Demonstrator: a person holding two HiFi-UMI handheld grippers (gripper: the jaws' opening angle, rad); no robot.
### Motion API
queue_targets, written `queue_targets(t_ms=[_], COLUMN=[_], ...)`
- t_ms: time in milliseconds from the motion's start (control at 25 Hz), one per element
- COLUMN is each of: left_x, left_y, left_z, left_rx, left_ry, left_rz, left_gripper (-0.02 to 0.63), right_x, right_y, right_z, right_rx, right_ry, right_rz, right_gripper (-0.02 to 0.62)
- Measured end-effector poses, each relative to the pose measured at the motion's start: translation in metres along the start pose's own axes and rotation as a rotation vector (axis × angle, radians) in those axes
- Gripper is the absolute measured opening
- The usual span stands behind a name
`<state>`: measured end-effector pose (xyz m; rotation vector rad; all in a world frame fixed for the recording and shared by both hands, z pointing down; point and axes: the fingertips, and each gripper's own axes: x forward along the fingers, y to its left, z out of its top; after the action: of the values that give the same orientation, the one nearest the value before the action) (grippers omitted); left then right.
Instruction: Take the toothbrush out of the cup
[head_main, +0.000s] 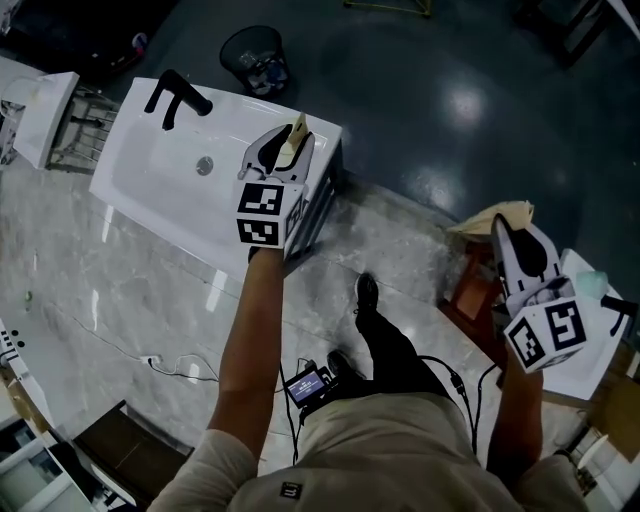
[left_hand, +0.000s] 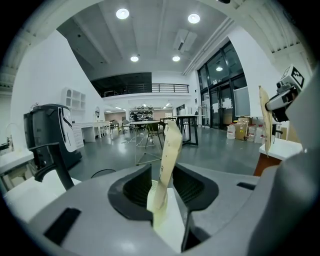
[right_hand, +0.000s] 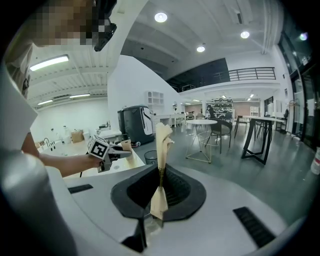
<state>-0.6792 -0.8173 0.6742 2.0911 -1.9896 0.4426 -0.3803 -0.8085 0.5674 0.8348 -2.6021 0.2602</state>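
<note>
No toothbrush and no cup show in any view. My left gripper hangs over the right end of a white washbasin. Its jaws stand apart, and a thin beige paper strip rises in the gap without being pinched. In the left gripper view the jaws point level into the hall. My right gripper is held out to the right, shut on a crumpled beige paper strip. The right gripper view also catches the left gripper at its left.
A black faucet stands at the basin's back. A black waste bin sits on the dark floor beyond. A brown stool and a white-topped stand are below the right gripper. Tables and chairs fill the hall ahead.
</note>
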Motion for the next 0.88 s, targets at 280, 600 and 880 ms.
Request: queue_targets(t_ms=[280, 600, 880], left_x=[-0.006, -0.047, -0.105], left_y=[0.007, 0.003, -0.004], left_z=[0.004, 0.047, 0.085], left_rx=[0.003, 0.042, 0.08], left_ry=[-0.027, -0.102, -0.168], left_rz=[0.05, 0.074, 0.101], left_gripper=[0.035, 0.031, 0.029], right_x=[0.002, -0.022, -0.057], right_y=[-0.001, 0.017, 0.039], right_z=[-0.007, 0.009, 0.025], right_rx=[0.013, 0.007, -0.017], right_ry=[0.007, -0.039, -0.106], right_rz=[0.007, 0.012, 0.02], right_gripper=[0.023, 0.023, 0.023])
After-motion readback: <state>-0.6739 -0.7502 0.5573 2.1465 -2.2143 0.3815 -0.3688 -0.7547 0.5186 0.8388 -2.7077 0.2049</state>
